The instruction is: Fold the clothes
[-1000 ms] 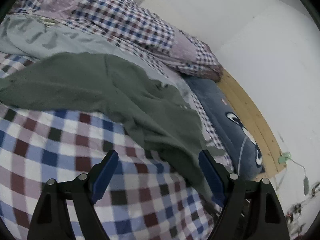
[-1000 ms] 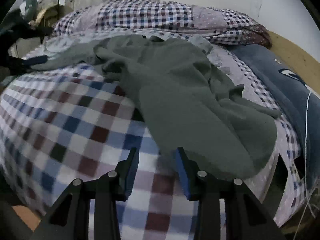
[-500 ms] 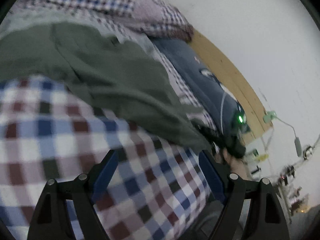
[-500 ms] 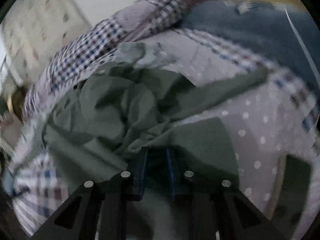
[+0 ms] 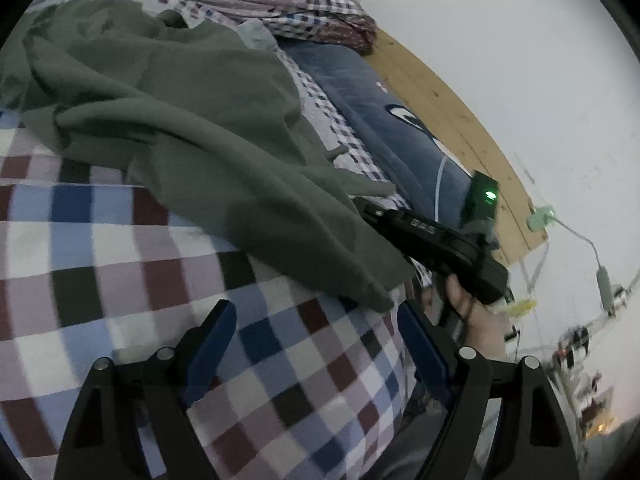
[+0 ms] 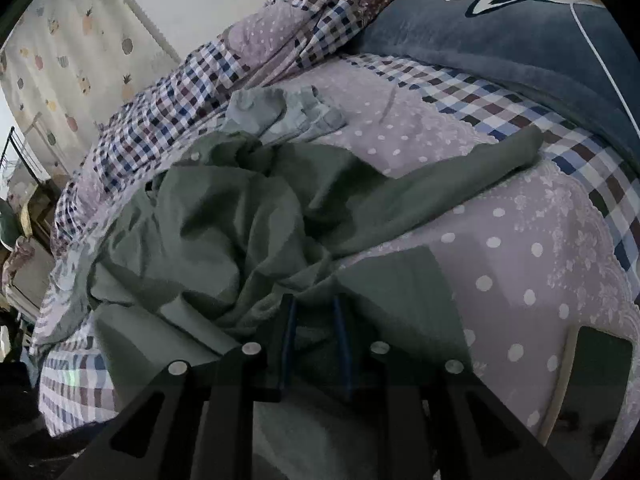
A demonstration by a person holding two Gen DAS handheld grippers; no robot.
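Our right gripper (image 6: 313, 312) pinches the hem of the green garment (image 6: 224, 232), fingers narrow with cloth between them. Our left gripper (image 5: 316, 336) hangs wide and empty over the checked blanket (image 5: 120, 280), near the garment's corner on the bed.

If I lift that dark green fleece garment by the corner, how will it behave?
The dark green fleece garment lies in soft creases on the checked blanket, so it will probably hang limp and bunch. A sleeve trails sideways and will likely dangle. The right hand-held gripper already pinches an edge; the fabric looks thick, so slipping seems unlikely.
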